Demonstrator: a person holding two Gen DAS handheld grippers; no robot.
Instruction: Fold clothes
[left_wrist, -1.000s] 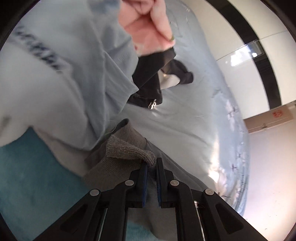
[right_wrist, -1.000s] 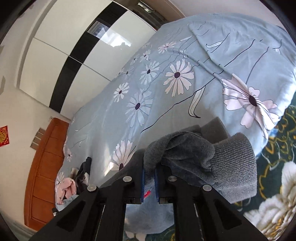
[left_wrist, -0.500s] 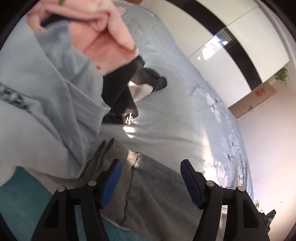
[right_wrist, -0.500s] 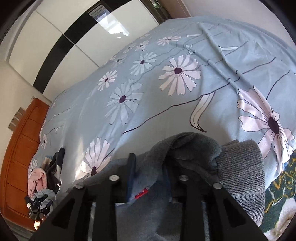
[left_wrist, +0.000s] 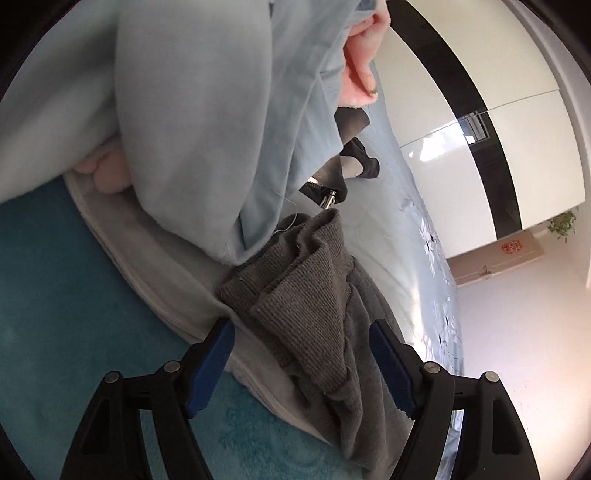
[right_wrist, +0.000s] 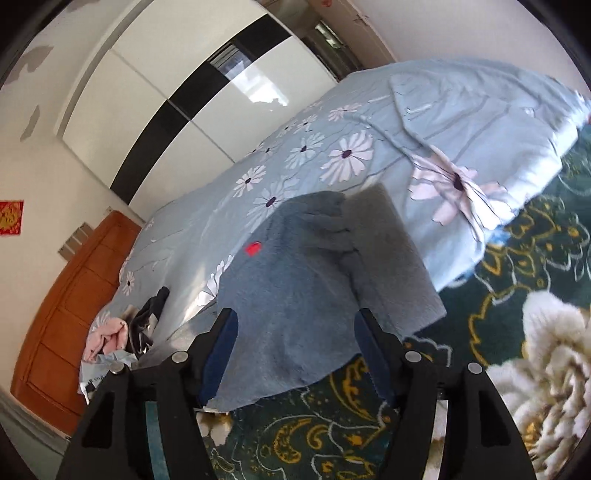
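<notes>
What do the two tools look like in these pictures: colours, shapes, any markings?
Both the left tool and the right tool look alike: matte black angular frames with triangular cut-outs, silver round screw heads at the joints, and two fingers lined with blue ridged pads. No cables, labels or sleeves are visible.

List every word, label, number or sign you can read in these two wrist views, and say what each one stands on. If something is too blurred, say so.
None can be read.
Red tag on the grey garment: no lettering shows.
Red and gold wall decoration: too blurred.
Red sign above the wooden door: too small.
Dark print on the pale blue garment: too small.
</notes>
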